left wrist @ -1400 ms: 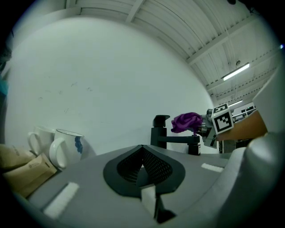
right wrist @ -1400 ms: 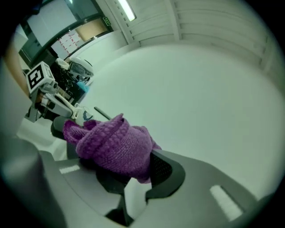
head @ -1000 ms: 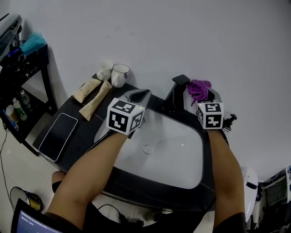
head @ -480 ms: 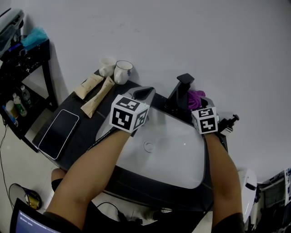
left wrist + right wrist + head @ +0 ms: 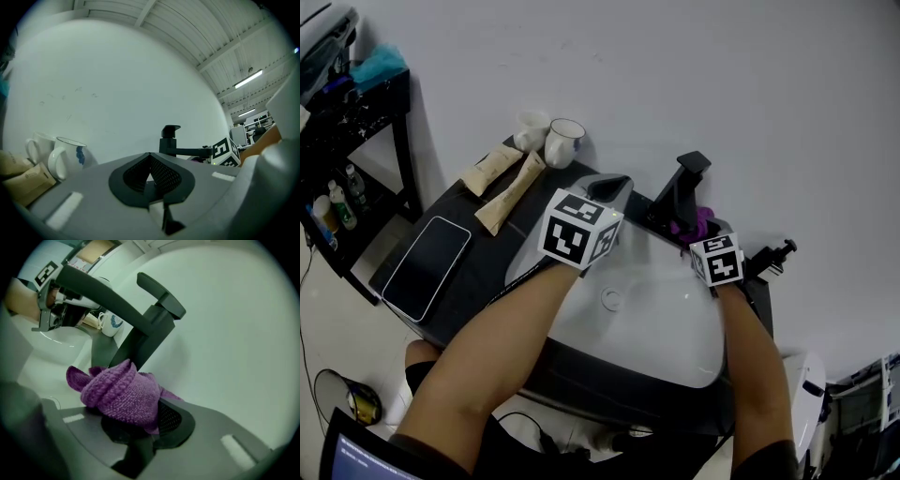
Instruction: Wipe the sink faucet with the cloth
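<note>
A black faucet (image 5: 680, 195) stands at the back rim of the white sink (image 5: 666, 323); its body fills the right gripper view (image 5: 140, 329) and it shows small in the left gripper view (image 5: 169, 143). My right gripper (image 5: 698, 230) is shut on a purple knitted cloth (image 5: 117, 392), which sits low against the faucet's base (image 5: 686, 228). My left gripper (image 5: 607, 191) hovers over the sink's back left rim, jaws shut with nothing between them (image 5: 150, 176).
Two white mugs (image 5: 551, 139) stand at the back left, with two tan tubes (image 5: 502, 186) beside them and a phone (image 5: 427, 267) on the dark counter (image 5: 473, 291). A black shelf rack (image 5: 352, 141) stands at far left. A small black fitting (image 5: 772, 256) juts out at the right.
My right gripper has come down with the cloth, from beside the faucet's top to its base. The left gripper has hardly moved.
</note>
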Demonstrator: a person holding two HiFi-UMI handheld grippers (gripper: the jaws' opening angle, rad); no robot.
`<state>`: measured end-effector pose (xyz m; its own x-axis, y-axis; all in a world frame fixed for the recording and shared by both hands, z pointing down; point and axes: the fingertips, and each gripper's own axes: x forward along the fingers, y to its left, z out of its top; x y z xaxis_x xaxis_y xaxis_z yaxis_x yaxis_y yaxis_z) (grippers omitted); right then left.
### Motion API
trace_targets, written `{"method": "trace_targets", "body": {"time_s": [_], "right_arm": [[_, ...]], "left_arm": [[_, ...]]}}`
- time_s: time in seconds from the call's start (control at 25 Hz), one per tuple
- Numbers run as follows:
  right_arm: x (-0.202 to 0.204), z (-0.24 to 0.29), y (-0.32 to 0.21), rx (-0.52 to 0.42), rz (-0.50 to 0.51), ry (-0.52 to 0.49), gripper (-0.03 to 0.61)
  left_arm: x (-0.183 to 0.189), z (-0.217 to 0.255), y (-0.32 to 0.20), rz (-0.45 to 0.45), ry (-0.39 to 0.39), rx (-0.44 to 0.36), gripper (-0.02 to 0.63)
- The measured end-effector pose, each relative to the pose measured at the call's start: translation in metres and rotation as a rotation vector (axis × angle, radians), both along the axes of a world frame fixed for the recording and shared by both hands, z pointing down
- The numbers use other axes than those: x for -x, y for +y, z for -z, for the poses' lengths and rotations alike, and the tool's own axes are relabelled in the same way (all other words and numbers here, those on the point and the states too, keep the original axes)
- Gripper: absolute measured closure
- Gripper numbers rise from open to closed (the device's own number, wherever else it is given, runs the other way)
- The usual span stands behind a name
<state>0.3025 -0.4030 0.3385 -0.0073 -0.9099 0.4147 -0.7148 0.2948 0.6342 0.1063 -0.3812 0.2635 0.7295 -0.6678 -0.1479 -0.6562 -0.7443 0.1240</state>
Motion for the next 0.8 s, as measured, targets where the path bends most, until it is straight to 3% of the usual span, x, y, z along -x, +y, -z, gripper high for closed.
{"method": "trace_targets", "body": {"time_s": [0.36,0.56,0.68,0.8], "right_arm": [[0.006,-0.013,-0.002,0.023,-0.009,-0.007,0.517],[0.001,-0.009,0.01,-0.015,-0.018,-0.069,0.517],[0.007,0.004,0.036,-0.06,-0.006,-0.199,0.517],[0.019,0.008,0.071,-0.064,-0.012,-0.409,0.517]], "left_arm": [[0.0,0.0,-0.001,-0.002,0.004,0.001,0.597],[0.001,0.001,0.0,-0.004,0.015,0.009,0.597],[0.0,0.007,0.003,-0.013,0.031,0.004,0.597],[0.001,0.01,0.006,-0.017,0.036,-0.003,0.597]]}}
